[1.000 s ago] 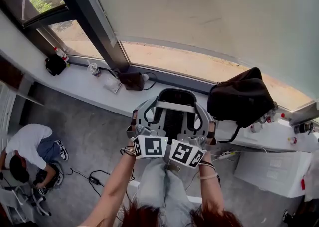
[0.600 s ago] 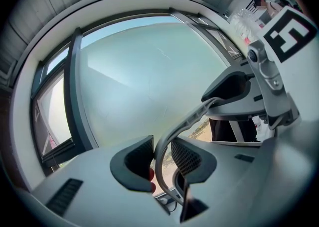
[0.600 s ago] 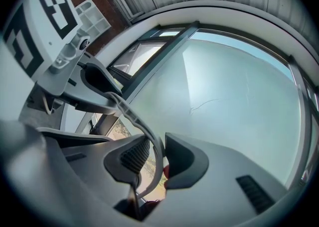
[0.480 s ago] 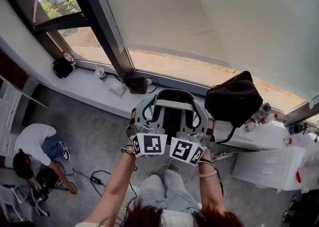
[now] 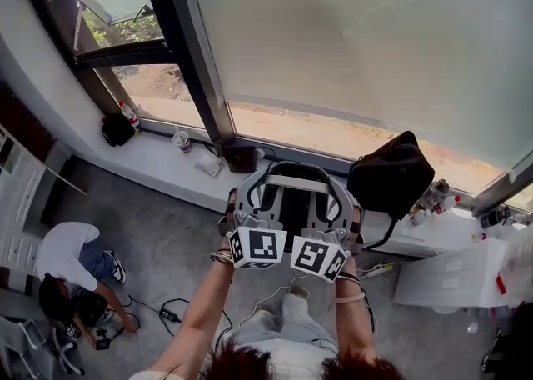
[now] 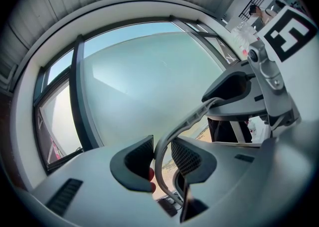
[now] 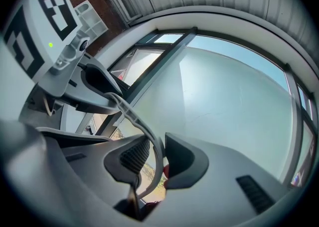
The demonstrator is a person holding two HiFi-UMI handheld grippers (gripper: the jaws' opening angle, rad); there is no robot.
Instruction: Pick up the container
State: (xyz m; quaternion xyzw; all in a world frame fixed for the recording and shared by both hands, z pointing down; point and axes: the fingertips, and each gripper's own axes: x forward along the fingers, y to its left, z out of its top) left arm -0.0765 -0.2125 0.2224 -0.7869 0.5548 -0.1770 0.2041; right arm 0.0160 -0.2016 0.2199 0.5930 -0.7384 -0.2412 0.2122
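In the head view I hold a grey container with a dark inside and a pale bar across its top, up in the air in front of the person. My left gripper is shut on its left side and my right gripper on its right side. The left gripper view shows the gripper with both pads pressed on a thin curved grey handle loop. In the right gripper view the gripper clamps a matching loop. Both grippers point level toward the big window.
Below runs a white window sill with a black bag, a cup, a bottle and a dark pouch. A dark window post rises at left. A person crouches on the floor by cables.
Both grippers have risen together with the container still clamped between them. The sill and the floor now lie farther below, and more of the window shows.
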